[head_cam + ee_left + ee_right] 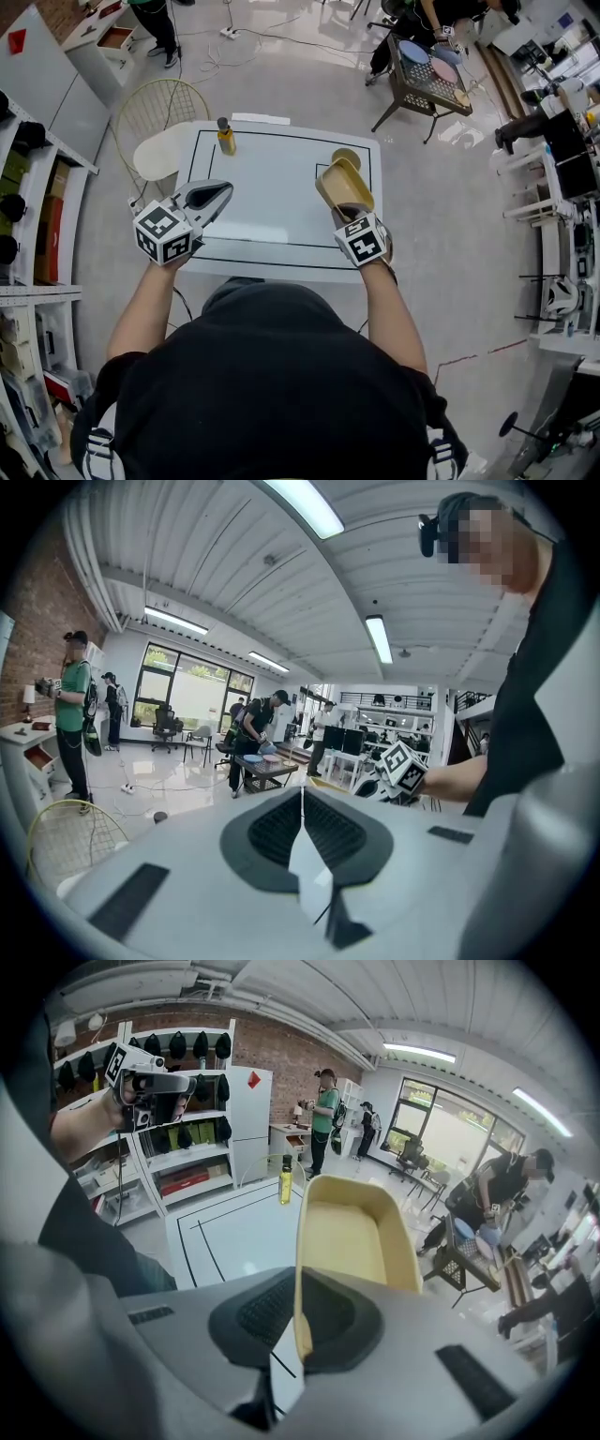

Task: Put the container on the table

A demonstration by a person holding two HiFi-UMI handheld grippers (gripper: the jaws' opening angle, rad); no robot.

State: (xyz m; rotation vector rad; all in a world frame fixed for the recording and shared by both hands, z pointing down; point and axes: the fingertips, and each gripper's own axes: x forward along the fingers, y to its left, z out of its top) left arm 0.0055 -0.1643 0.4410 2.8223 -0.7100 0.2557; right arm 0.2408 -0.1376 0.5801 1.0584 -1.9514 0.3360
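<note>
A tan rectangular container [344, 186] [352, 1241] hangs tilted above the right side of the white table [272, 206]. My right gripper [349, 208] [298, 1335] is shut on its near rim. My left gripper [208, 199] [302, 829] floats over the table's left part, jaws together with nothing between them, pointing across the room. A round tan lid or dish [346, 157] lies on the table just beyond the container.
A yellow bottle with a dark cap [226, 138] [284, 1183] stands at the table's far left. A wire chair [159, 127] sits off the far left corner. Shelves [28, 216] line the left wall. A cart with plates [427, 75] stands far right, people around it.
</note>
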